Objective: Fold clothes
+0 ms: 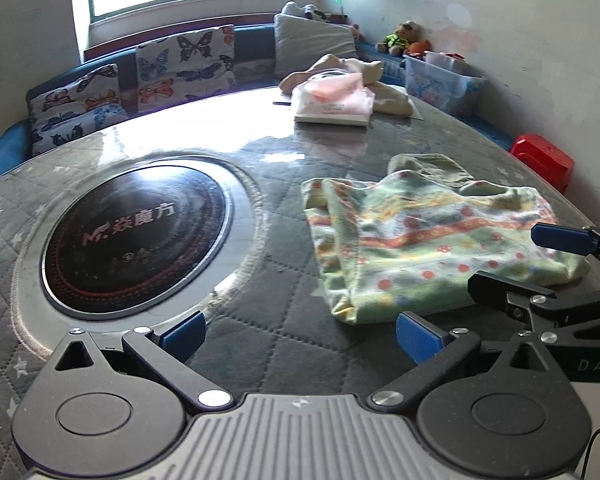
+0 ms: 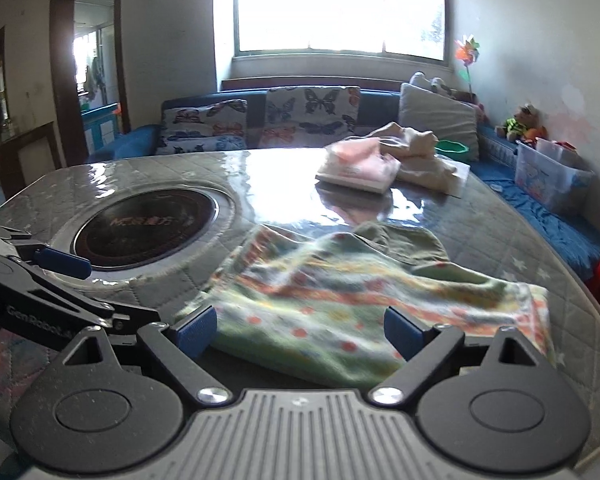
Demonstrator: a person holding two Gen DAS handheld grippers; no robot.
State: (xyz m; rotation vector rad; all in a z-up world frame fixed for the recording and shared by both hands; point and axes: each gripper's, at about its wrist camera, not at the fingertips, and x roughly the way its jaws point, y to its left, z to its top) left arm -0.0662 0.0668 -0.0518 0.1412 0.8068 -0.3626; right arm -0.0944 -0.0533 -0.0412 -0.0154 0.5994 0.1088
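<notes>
Green-patterned fleece garment (image 1: pixel 428 236) lies partly folded on the quilted table (image 1: pixel 260 344), right of the inset cooktop (image 1: pixel 136 236). Both tools hold nothing: left gripper (image 1: pixel 300 334) wide open over bare table, right gripper (image 2: pixel 300 330) wide open w/ jaws apart over the near hem, prob. lining up for next fold.

Green flowered garment (image 1: pixel 420 236); butterfly-print cushions (image 1: pixel 184 60).

One patterned garment (image 1: pixel 428 236), three butterfly cushions (image 1: pixel 186 64), one red stool (image 1: pixel 544 160)
</notes>
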